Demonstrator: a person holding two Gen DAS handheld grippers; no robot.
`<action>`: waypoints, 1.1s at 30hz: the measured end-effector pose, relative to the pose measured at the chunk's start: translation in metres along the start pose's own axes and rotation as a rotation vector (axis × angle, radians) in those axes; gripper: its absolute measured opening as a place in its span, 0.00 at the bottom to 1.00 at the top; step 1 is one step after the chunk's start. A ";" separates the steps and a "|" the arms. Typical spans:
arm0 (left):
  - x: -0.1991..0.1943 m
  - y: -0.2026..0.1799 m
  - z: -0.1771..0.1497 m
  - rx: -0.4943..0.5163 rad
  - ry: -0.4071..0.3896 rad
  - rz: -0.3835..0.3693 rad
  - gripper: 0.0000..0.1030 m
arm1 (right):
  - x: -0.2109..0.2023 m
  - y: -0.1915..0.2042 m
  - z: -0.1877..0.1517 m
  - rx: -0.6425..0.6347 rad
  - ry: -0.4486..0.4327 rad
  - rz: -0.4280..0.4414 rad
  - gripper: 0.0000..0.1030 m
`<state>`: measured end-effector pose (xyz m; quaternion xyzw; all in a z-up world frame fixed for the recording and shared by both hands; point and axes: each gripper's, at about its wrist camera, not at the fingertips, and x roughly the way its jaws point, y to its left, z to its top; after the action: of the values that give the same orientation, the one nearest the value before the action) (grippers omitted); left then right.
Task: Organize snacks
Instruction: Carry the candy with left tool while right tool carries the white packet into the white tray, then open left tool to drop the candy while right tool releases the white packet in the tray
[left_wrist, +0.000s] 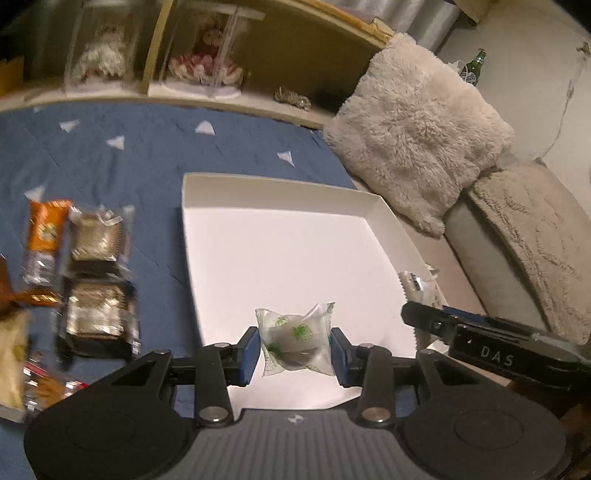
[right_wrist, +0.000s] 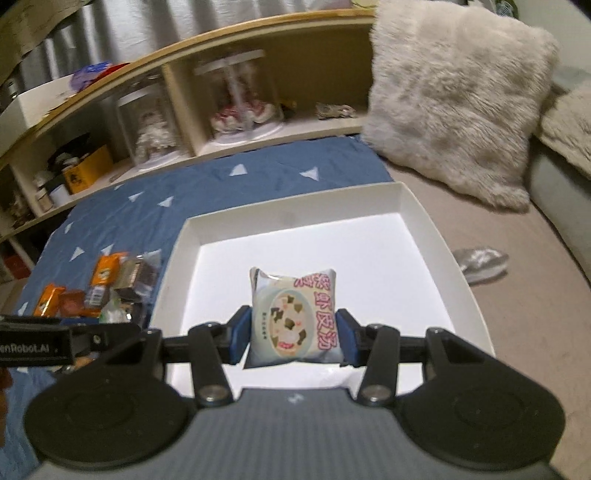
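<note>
Blue-padded, the left gripper (left_wrist: 293, 345) clenches a clear green-printed packet (left_wrist: 294, 338) and the right gripper (right_wrist: 293, 336) a pale soup sachet (right_wrist: 293, 314), both over the near half of the bare white tray (right_wrist: 413, 210), so lowering and releasing seems next, with low walls all round, unsorted snacks (left_wrist: 96, 284) at nine o'clock and a furry pillow (left_wrist: 417, 133) at one o'clock.

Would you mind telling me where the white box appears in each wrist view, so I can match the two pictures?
Left wrist view: the white box fills the centre, beyond the left gripper, which is shut on a clear green-printed packet.
Right wrist view: the white box again sits centre, beyond the right gripper, which is shut on a pale soup packet.
Shared landmark: the fluffy cushion, beyond the box's right corner.
</note>
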<state>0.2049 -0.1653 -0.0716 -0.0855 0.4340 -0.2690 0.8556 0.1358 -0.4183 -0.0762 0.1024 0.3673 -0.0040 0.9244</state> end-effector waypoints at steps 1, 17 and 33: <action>0.003 0.001 -0.001 -0.007 0.007 -0.006 0.41 | 0.001 -0.002 0.000 0.004 0.004 -0.003 0.53; 0.019 0.006 0.011 0.003 -0.023 0.031 0.67 | 0.038 -0.007 0.012 0.073 0.022 -0.034 0.70; 0.004 0.002 0.001 0.093 0.051 0.136 0.88 | 0.016 -0.014 -0.003 0.048 0.112 -0.106 0.88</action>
<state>0.2082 -0.1655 -0.0743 -0.0090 0.4476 -0.2322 0.8635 0.1447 -0.4309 -0.0918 0.1052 0.4230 -0.0559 0.8983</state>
